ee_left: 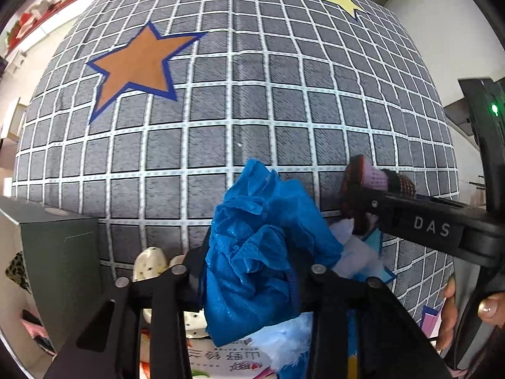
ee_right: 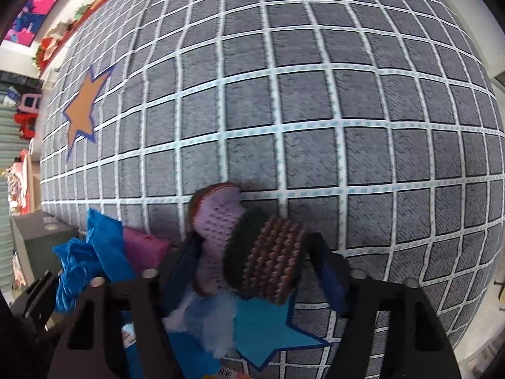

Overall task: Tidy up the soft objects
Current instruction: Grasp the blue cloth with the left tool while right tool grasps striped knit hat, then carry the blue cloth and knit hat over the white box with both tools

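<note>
Soft objects first: blue crumpled cloth (ee_left: 252, 252) sits clamped in our left gripper (ee_left: 249, 271), lifted clear of the grid mat (ee_left: 252, 110). Our right gripper (ee_right: 252, 268) is clenched on a knitted pink-and-brown piece (ee_right: 249, 246), also raised, probably for sorting. Below lie white fluff (ee_right: 205, 322) and a blue star patch (ee_right: 271, 334); a dark box (ee_left: 60, 259) stands left, likely the bin.

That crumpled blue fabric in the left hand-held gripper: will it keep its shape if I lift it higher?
Probably not. The blue fabric is bunched in loose folds, so it likely droops. It looks thin and light. The left hand-held gripper pinches only part, so loose ends may hang.
</note>
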Available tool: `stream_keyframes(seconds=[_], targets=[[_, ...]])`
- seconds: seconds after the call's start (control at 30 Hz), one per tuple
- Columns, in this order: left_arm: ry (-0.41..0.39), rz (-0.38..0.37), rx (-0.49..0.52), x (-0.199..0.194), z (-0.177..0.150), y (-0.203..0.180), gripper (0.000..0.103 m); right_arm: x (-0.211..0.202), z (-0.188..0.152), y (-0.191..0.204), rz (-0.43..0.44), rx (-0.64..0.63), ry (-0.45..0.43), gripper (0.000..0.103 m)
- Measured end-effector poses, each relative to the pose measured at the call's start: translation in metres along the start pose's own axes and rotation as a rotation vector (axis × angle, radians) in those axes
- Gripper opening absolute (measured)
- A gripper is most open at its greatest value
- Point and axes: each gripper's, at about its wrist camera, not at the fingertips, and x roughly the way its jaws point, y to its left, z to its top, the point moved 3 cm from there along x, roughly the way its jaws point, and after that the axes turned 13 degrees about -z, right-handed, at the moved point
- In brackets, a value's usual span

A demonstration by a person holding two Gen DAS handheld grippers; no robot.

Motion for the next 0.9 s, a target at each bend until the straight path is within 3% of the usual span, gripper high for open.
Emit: stream_keyframes(seconds=[0.13, 0.27, 0.73, 0.9], targets=[[-0.018, -0.013, -0.034, -0.010, 0.002, 0.013, 0.034, -0.004, -0.003, 0.006, 0.001, 0.022, -0.015, 0.062], [-0.035, 0.005, 0.003, -0.023, -0.001, 0.019, 0.034, -0.013, -0.007, 0.003, -0.020, 0.014, -0.034, 0.060], [-0.057, -0.008, -0.002, -0.027, -0.011, -0.009, 0.034, -0.044, -0.005, -0.046, -0.052, 0.061, -0.076, 0.055], [-0.056, 0.019, 0.017, -0.031, -0.015, -0.014, 0.034, -0.055, -0.024, -0.054, -0.059, 0.052, -0.095, 0.055]])
